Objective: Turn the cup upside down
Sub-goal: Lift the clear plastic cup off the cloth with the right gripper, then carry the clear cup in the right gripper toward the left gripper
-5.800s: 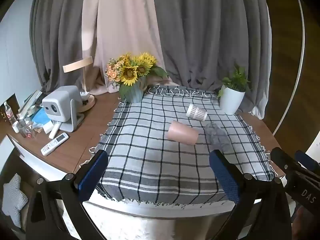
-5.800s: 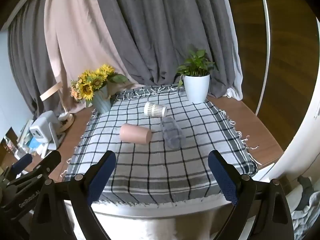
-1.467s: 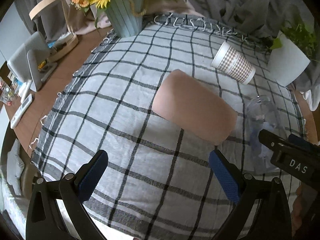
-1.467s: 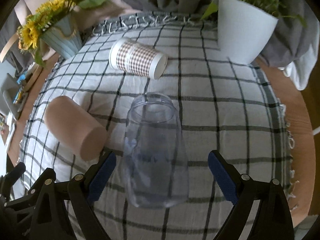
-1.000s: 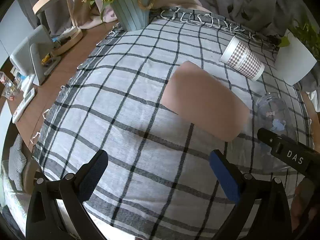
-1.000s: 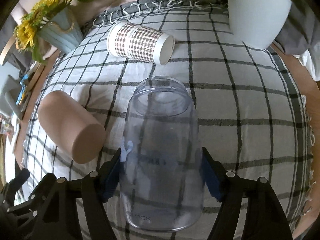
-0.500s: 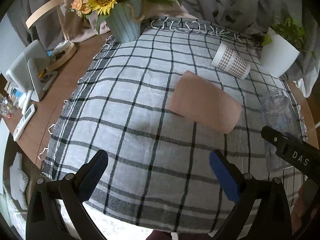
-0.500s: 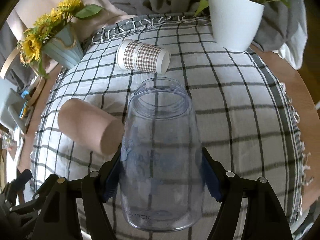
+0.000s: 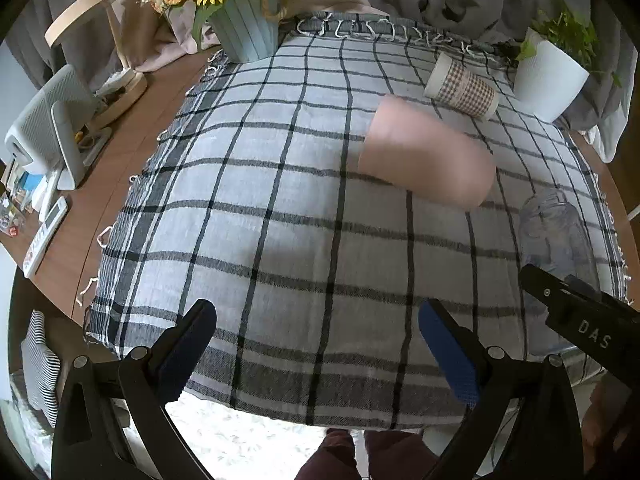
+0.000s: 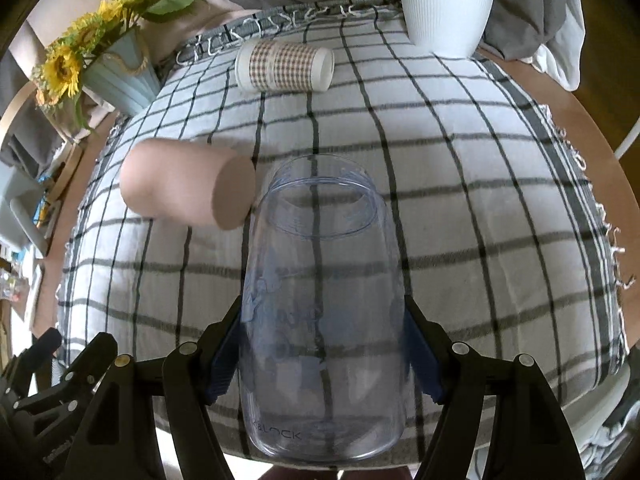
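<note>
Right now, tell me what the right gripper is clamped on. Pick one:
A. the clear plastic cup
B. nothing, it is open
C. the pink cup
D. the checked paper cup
A. In the right wrist view the right gripper has its blue pads pressed against both sides of the clear plastic cup, while the pink cup and the checked paper cup lie on their sides on the cloth, untouched.

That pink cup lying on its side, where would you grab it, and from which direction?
Grip the pink cup across its round middle, coming from above or from the near edge with the open left gripper. It lies on its side on the checked cloth, so its curved wall faces up and its length runs left to right.
</note>
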`<state>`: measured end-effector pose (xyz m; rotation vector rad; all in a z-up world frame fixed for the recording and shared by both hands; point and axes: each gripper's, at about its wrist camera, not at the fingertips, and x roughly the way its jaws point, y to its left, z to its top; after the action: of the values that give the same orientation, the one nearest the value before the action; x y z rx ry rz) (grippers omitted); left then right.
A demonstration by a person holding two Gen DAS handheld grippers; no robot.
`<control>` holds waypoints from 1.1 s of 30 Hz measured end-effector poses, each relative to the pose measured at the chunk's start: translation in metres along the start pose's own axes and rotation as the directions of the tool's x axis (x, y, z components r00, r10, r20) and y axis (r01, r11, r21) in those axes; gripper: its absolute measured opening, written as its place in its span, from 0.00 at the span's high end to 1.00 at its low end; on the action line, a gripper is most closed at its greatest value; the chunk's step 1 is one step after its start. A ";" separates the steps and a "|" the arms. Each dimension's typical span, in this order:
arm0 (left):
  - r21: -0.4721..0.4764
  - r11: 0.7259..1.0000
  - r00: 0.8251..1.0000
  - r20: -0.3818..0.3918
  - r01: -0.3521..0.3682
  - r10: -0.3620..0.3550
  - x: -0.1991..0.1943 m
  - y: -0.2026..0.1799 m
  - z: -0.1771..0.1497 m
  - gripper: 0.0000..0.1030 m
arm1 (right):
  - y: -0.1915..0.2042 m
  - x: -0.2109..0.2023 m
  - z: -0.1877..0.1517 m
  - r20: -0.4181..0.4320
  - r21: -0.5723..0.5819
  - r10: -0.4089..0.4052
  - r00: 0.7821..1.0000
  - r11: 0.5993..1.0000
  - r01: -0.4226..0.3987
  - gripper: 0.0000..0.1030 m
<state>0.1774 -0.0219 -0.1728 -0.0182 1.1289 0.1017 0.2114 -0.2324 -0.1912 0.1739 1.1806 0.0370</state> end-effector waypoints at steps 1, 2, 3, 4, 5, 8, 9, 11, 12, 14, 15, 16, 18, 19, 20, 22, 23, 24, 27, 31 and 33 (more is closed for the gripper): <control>0.003 1.000 1.000 -0.001 0.000 0.000 0.000 0.000 -0.001 0.00 | 0.000 0.002 -0.002 -0.005 0.001 0.000 1.000 1.000 0.000 0.30; 0.007 1.000 1.000 -0.001 -0.001 0.001 0.000 0.000 -0.002 0.00 | 0.001 0.004 -0.004 -0.013 0.001 -0.001 1.000 1.000 0.001 0.30; 0.011 1.000 1.000 -0.002 -0.003 0.003 0.000 -0.001 -0.003 0.00 | 0.002 0.005 -0.006 -0.016 -0.001 -0.004 1.000 1.000 0.004 0.30; 0.014 1.000 1.000 -0.004 -0.004 0.004 0.001 0.000 -0.004 0.00 | 0.002 0.006 -0.007 -0.019 -0.004 -0.007 1.000 1.000 0.007 0.30; 0.017 1.000 1.000 -0.005 -0.004 0.004 0.001 -0.001 -0.004 0.00 | 0.002 0.007 -0.008 -0.024 -0.009 -0.014 1.000 1.000 0.014 0.30; 0.022 1.000 1.000 -0.013 0.005 -0.005 0.002 -0.001 -0.006 0.00 | 0.003 0.007 -0.011 -0.031 -0.012 -0.030 0.999 1.000 0.029 0.30; 0.023 1.000 1.000 -0.015 0.005 -0.004 0.003 -0.001 -0.006 0.00 | 0.003 0.007 -0.012 -0.032 -0.010 -0.034 0.999 0.999 0.033 0.30; 0.030 1.000 1.000 -0.017 0.007 -0.006 0.004 -0.002 -0.007 0.00 | 0.002 0.009 -0.014 -0.038 -0.007 -0.035 0.999 0.999 0.035 0.30; 0.032 0.999 1.000 -0.017 0.007 -0.006 0.004 -0.002 -0.007 0.00 | 0.003 0.009 -0.015 -0.037 -0.005 -0.035 0.999 0.999 0.035 0.30; 0.035 0.999 1.000 -0.017 0.009 -0.008 0.004 -0.002 -0.008 0.00 | 0.003 0.008 -0.015 -0.031 -0.007 -0.041 0.999 0.999 0.040 0.30; 0.035 0.999 1.000 -0.018 0.012 -0.011 0.004 -0.001 -0.008 0.00 | 0.003 0.008 -0.015 -0.031 -0.006 -0.041 0.999 0.999 0.041 0.30; 0.035 0.999 1.000 -0.019 0.014 -0.013 0.003 -0.001 -0.008 0.00 | 0.003 0.008 -0.015 -0.033 -0.004 -0.041 0.999 0.999 0.041 0.30; 0.034 0.999 1.000 -0.016 0.019 -0.019 0.003 -0.001 -0.008 0.00 | 0.003 0.009 -0.014 -0.043 -0.003 -0.041 0.998 0.999 0.041 0.30; 0.034 0.999 1.000 -0.015 0.021 -0.021 0.002 0.000 -0.007 0.00 | 0.004 0.009 -0.014 -0.051 -0.004 -0.043 0.998 0.999 0.043 0.29; 0.035 0.999 1.000 -0.013 0.029 -0.028 0.000 0.000 -0.007 0.00 | 0.004 0.008 -0.014 -0.054 -0.001 -0.047 0.997 0.999 0.047 0.27; 0.038 0.999 0.999 0.001 0.035 -0.035 -0.004 0.001 -0.006 0.00 | 0.003 0.001 -0.014 -0.038 0.010 -0.044 0.998 0.999 0.045 0.21; 0.042 0.998 0.999 0.016 0.037 -0.038 -0.008 0.002 -0.006 0.00 | 0.003 -0.002 -0.013 -0.029 0.012 -0.043 0.999 0.999 0.044 0.21; 0.047 0.998 0.999 0.028 0.039 -0.041 -0.011 0.001 -0.005 0.00 | 0.004 -0.010 -0.014 -0.012 0.010 -0.046 0.999 0.999 0.046 0.21; 0.074 0.996 0.996 0.076 0.045 -0.051 -0.025 -0.003 -0.006 0.00 | 0.005 -0.037 -0.016 0.058 0.012 -0.066 0.996 0.998 0.065 0.21; 0.124 0.989 0.988 0.122 0.077 -0.092 -0.041 -0.017 -0.008 0.00 | 0.001 -0.079 -0.018 0.167 0.021 -0.109 0.980 0.994 0.107 0.21; 0.155 0.984 0.984 0.139 0.092 -0.114 -0.048 -0.028 -0.012 0.00 | -0.006 -0.098 -0.020 0.216 0.027 -0.131 0.968 0.991 0.128 0.19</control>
<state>0.1486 -0.0545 -0.1354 0.0624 0.9833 -0.0725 0.1552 -0.2475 -0.1092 0.1088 0.9713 -0.1026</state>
